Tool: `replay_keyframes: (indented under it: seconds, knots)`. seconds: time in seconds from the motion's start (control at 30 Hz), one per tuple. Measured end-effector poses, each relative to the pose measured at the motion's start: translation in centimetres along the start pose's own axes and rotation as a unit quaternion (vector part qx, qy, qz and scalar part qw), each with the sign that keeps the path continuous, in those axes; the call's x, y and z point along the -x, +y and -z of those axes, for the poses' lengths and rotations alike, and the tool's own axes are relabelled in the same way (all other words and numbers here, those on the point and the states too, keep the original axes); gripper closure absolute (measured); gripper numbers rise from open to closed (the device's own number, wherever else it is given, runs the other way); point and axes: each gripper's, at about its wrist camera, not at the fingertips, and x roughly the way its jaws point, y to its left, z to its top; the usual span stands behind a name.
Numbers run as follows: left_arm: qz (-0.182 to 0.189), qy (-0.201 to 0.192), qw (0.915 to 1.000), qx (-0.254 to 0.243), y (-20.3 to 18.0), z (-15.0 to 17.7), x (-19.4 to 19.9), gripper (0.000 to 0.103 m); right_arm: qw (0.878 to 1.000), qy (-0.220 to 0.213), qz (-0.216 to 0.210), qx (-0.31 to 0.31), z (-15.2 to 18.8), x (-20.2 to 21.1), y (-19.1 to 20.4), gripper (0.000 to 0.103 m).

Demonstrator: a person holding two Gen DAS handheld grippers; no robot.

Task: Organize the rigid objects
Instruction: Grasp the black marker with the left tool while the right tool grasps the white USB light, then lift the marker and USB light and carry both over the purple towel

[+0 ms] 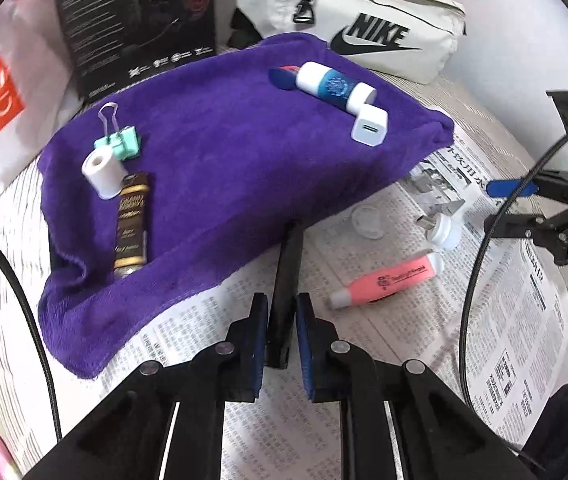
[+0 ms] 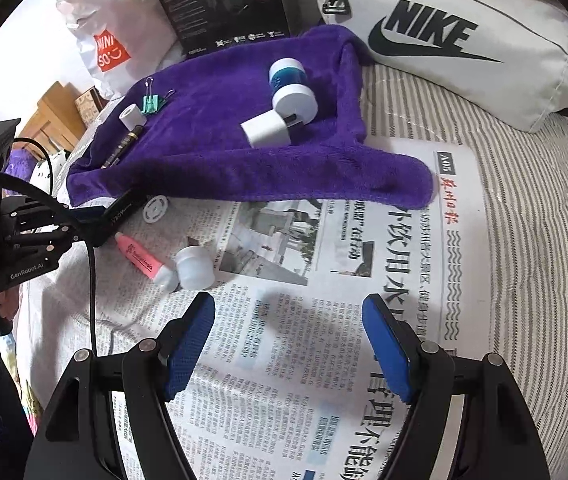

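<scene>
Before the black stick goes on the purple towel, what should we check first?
1. Left gripper shut on the black stick: ok.
2. Stick straight in the grip: ok, it runs forward between the pads.
3. Free space on the purple towel: ok, the middle is bare.
4. Things already on the towel out of the way: ok, the green clip and white charger sit near the edges.
5. Right gripper clear: ok, open over the newspaper, holding nothing.
6. Stick's far end off the towel edge: cannot tell.

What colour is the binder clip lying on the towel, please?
Mint green with silvery wire handles: binder clip, clearest in the left wrist view.
</scene>
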Motion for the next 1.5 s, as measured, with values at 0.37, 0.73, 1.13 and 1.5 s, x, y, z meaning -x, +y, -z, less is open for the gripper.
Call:
replay_keyframes:
  seconds: [0.37,0.73,1.13,1.5]
  knots:
    - [-0.017,-0.006,0.9998,0.0,-1.0,-1.0,-1.7,0.088,1.0,0.007,-0.001,0.0,0.2,-0.4,0.5,0.028]
    - [-0.02,-0.008,0.9995,0.023,0.5,0.3,-0.8,0.09,0.999,-0.03,-0.02,0.027,-1.0,-1.2,2.0,0.038]
    - [-0.014,-0.013,0.9992,0.035,1.1,1.5,-0.3,0.09,0.994,-0.06,0.034,0.085,-3.0,-3.3,2.4,0.075]
    - [-0.01,-0.017,0.9993,0.033,1.0,1.9,0.0,0.09,0.993,-0.057,0.056,0.085,-3.3,-4.0,3.2,0.07]
